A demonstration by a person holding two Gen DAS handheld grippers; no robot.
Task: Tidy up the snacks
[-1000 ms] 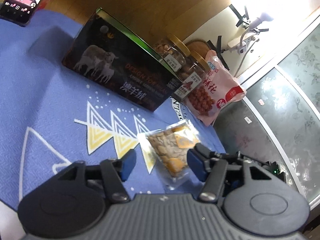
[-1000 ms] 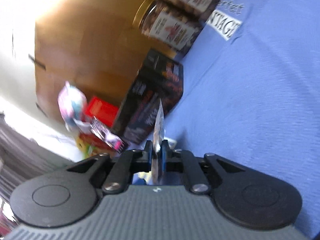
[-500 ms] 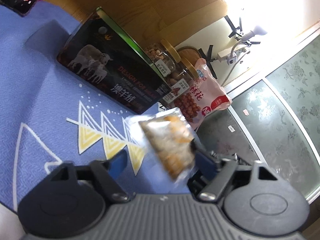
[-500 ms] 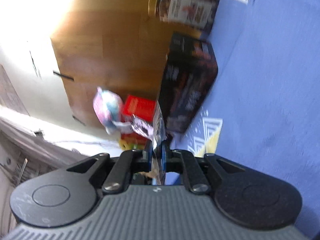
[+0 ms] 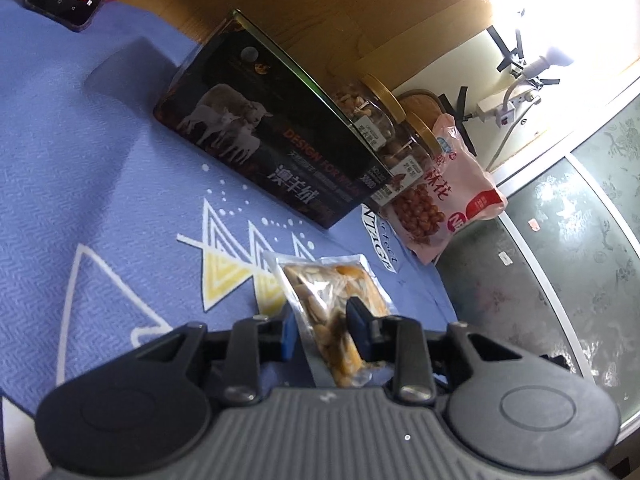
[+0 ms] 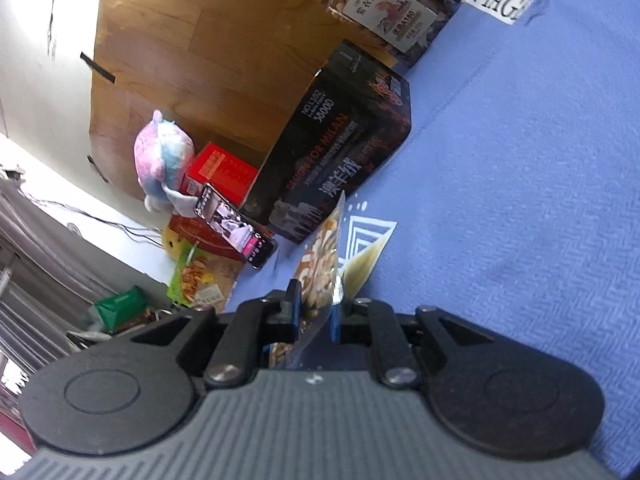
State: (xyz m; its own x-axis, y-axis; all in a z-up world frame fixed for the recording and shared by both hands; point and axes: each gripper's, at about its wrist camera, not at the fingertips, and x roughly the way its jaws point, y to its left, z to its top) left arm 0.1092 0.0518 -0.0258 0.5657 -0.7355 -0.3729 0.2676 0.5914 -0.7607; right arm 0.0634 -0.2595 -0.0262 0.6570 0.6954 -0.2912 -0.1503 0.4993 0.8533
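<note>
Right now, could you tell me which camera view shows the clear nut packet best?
The left wrist view: the clear nut packet faces the camera, contents visible, pinched in the left gripper. The right wrist view shows the clear nut packet nearly edge-on, a thin sliver between the right gripper's jaws.

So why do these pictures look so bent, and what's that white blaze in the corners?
Left wrist view: the fisheye lens bows the black box and the floor edge; the top right burns out white around a lamp. Right wrist view: the top left is washed out, the jar curves at the rim, and the blue cloth is soft in places.
</note>
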